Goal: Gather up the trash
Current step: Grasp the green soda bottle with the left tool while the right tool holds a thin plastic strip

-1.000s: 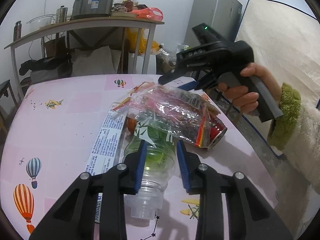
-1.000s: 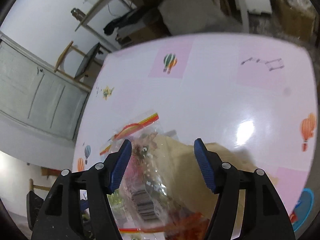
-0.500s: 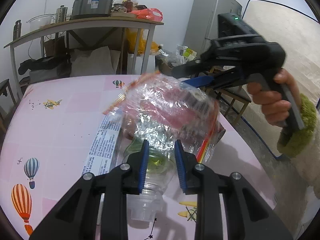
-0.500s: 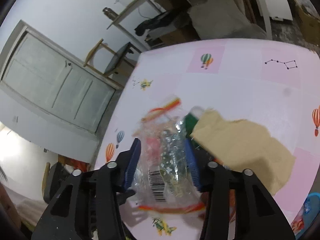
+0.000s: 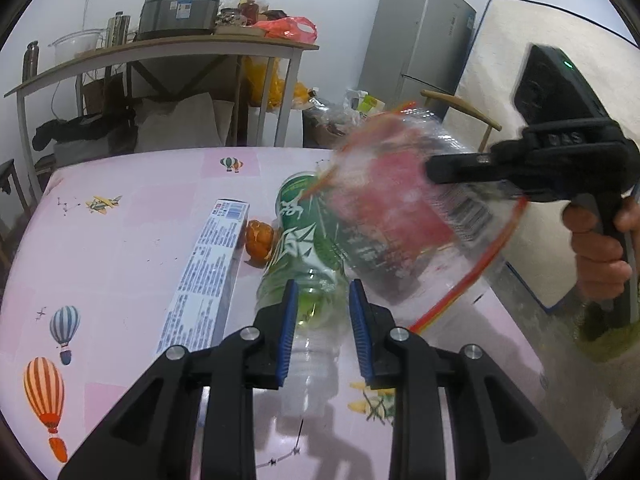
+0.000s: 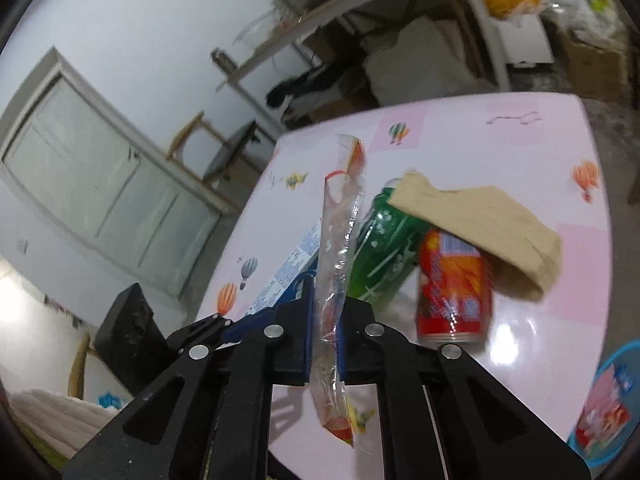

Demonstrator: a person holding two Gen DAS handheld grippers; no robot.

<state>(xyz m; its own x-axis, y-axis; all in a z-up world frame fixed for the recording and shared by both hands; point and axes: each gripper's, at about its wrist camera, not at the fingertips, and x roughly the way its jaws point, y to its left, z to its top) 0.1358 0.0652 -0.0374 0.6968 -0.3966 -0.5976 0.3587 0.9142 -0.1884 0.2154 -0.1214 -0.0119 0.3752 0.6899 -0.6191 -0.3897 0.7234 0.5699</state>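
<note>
A clear plastic bottle with a green label (image 5: 304,236) lies on the pink table (image 5: 120,208). My left gripper (image 5: 322,320) is shut on its clear lower part. My right gripper (image 5: 434,169), held by a hand at the right, is shut on a crinkled clear wrapper with red print (image 5: 400,216) and holds it in the air over the bottle. In the right wrist view the wrapper (image 6: 334,264) hangs edge-on between the right gripper's (image 6: 326,320) pads. Below it lie the green bottle (image 6: 380,248), a red can (image 6: 452,288) and a brown paper piece (image 6: 480,220) draped over both.
A long blue-and-white box (image 5: 208,272) and an orange peel (image 5: 258,242) lie left of the bottle. A blue round item (image 6: 608,400) sits at the table's near right corner. Behind the table stand a loaded shelf table (image 5: 160,46), a fridge (image 5: 416,40) and a wooden chair (image 5: 460,108).
My right gripper closed on the wrapper and lifted it off the pile, up and to the right. The left gripper has stayed clamped on the bottle.
</note>
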